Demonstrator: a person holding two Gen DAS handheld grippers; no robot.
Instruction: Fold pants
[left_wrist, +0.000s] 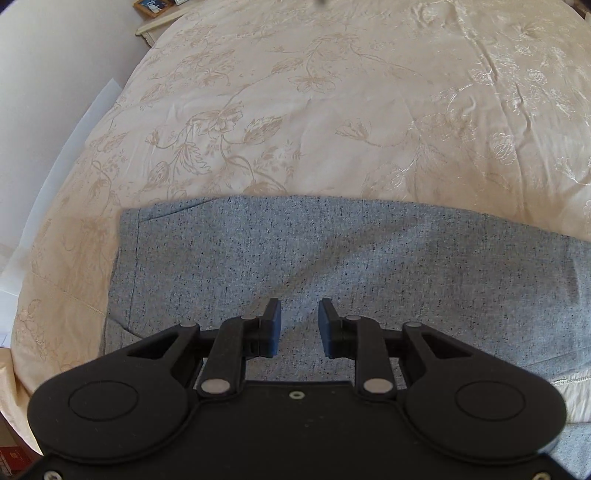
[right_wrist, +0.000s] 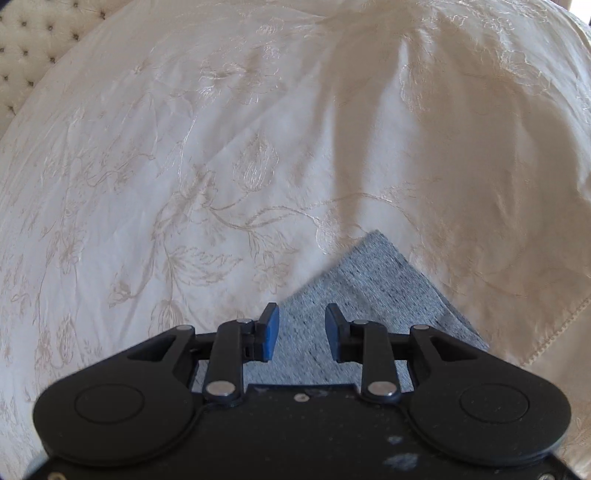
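Grey flecked pants (left_wrist: 332, 258) lie flat on a cream bedspread with a floral pattern (left_wrist: 295, 92). In the left wrist view their left edge with a seam runs down at the left, and the cloth stretches off to the right. My left gripper (left_wrist: 299, 325) hovers over the cloth, open, with nothing between its blue pads. In the right wrist view a corner of the same grey pants (right_wrist: 369, 291) points away over the bedspread (right_wrist: 184, 147). My right gripper (right_wrist: 302, 332) is above that corner, open, its pads apart and clear of the cloth.
The bed's left edge drops to a white wall (left_wrist: 44, 92). A framed picture (left_wrist: 151, 5) stands on a ledge at the far left. A tufted headboard (right_wrist: 29, 44) shows at the upper left of the right wrist view. A dark shadow (right_wrist: 362, 110) falls across the bedspread.
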